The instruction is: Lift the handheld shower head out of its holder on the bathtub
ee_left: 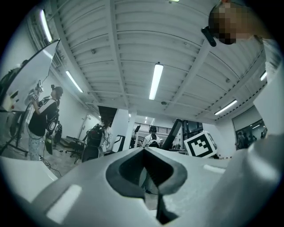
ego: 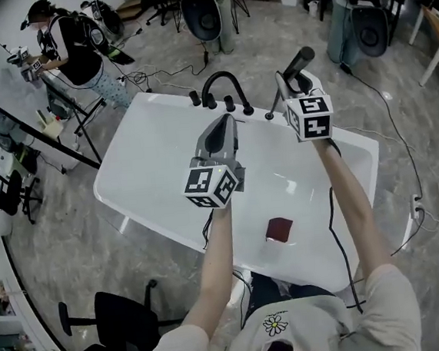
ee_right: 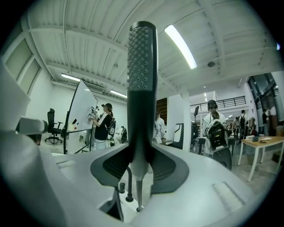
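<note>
The handheld shower head (ee_right: 142,57) is a slim dark stick with a dotted spray face, standing upright. My right gripper (ee_right: 141,155) is shut on its handle, and its metal hose (ee_right: 138,195) hangs down to the tub deck. From the head view the shower head (ego: 299,61) sticks up from the right gripper (ego: 288,87) above the far rim of the white bathtub (ego: 148,151). The left gripper (ego: 226,124) hovers over the tub's middle, pointing at the faucet. Its jaws are shut with nothing between them (ee_left: 145,153).
A black arched faucet (ego: 222,86) with knobs stands on the far rim beside the right gripper. A dark red square thing (ego: 279,229) lies in the tub near me. A person (ego: 76,46) works at a whiteboard far left. A black office chair (ego: 125,319) stands near left.
</note>
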`<state>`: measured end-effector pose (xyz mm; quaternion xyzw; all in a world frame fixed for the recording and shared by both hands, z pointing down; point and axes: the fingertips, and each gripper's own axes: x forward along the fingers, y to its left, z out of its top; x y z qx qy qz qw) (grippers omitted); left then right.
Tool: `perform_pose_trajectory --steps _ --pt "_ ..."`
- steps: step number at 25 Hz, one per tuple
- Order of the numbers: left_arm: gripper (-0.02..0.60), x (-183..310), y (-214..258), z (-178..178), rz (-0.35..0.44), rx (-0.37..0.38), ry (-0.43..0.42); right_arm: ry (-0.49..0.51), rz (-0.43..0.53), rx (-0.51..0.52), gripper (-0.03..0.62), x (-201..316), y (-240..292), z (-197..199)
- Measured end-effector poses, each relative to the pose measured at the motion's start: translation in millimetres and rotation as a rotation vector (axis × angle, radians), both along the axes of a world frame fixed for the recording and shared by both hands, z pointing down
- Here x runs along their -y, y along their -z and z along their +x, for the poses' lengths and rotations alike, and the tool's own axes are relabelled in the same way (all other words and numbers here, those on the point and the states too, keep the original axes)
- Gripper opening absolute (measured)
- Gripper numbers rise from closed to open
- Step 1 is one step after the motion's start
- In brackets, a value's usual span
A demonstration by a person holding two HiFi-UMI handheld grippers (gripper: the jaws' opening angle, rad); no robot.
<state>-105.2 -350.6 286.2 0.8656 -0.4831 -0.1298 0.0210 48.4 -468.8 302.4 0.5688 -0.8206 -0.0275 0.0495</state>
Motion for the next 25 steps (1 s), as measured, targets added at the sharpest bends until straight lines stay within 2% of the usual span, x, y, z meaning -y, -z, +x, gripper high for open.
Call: perform_pose_trajectory --steps 5,7,10,15,25 --pt "0.000 -53.0 32.8 34.7 0.039 0.007 0.019 0.015 0.024 0.027 0.153 -76.3 35.2 28.5" --pt "0.000 -80.0 36.0 43.4 0.043 0.044 0.026 0.027 0.016 0.047 0.153 -105.8 45.9 34.0" --pt "0.000 -114.1 30.6 47.2 0.029 0.089 0.056 0.051 0.019 0.071 0.153 -145.5 57.3 39.7" --pt "0.000 -153.6 32.3 48.2 0.020 0.083 0.114 0.085 0.054 0.093 0.153 -209.0 64.9 46.7" --pt "0.000 -207.0 73.5 73.4 0.128 0.102 0.149 0.112 0.116 0.097 0.153 -313.2 70.3 46.3"
